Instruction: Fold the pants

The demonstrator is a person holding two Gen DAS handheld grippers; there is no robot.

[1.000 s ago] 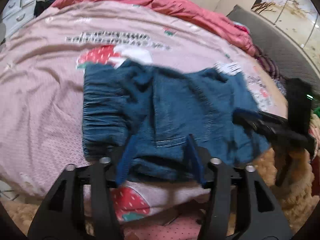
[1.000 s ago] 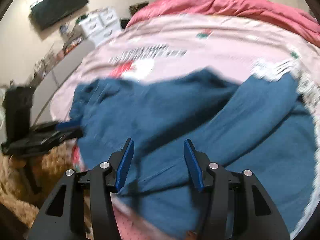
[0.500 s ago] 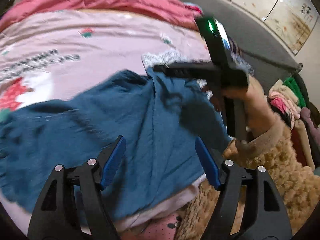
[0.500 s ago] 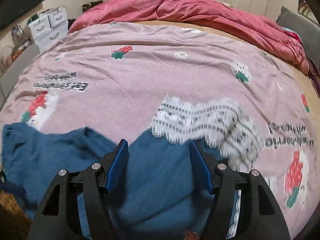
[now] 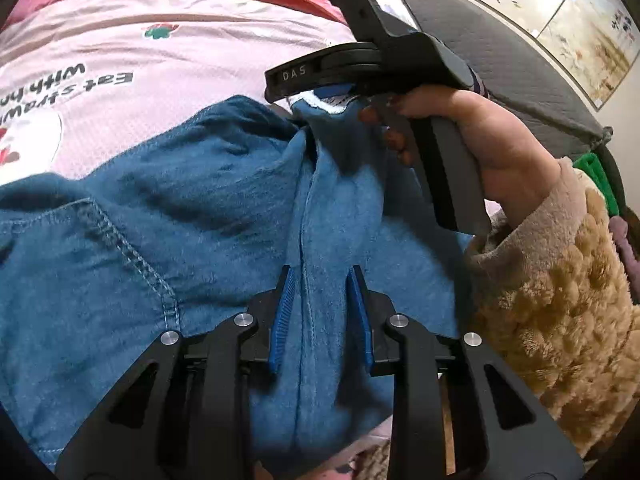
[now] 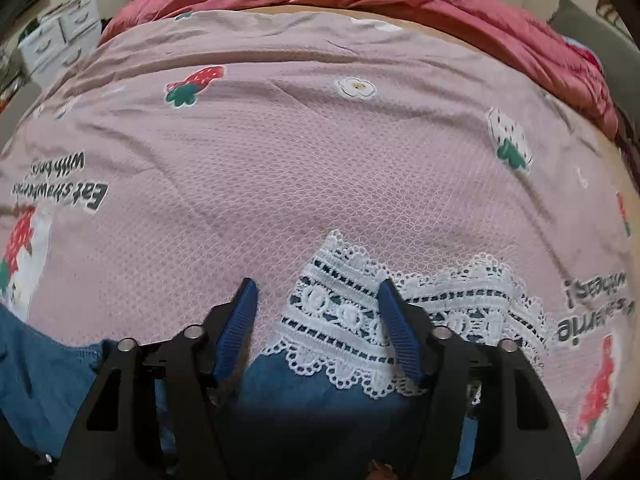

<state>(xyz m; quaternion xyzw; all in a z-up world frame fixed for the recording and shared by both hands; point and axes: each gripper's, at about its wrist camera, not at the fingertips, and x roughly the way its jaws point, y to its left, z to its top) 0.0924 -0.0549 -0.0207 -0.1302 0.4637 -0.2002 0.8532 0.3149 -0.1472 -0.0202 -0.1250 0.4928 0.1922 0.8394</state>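
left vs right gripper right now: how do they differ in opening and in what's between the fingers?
The left gripper is open only narrowly, straddling a raised ridge of the blue pants. The right gripper is open wider. It sits at the lace hem, with pink bedsheet beyond. Neither visibly pinches fabric. Both have blue finger pads on black frames and are low over the same pants.

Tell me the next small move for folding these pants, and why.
Probably close the left tool on the raised ridge of the blue denim pants between its open fingers; the right tool straddles the white lace hem, also open, so neither end is gripped.
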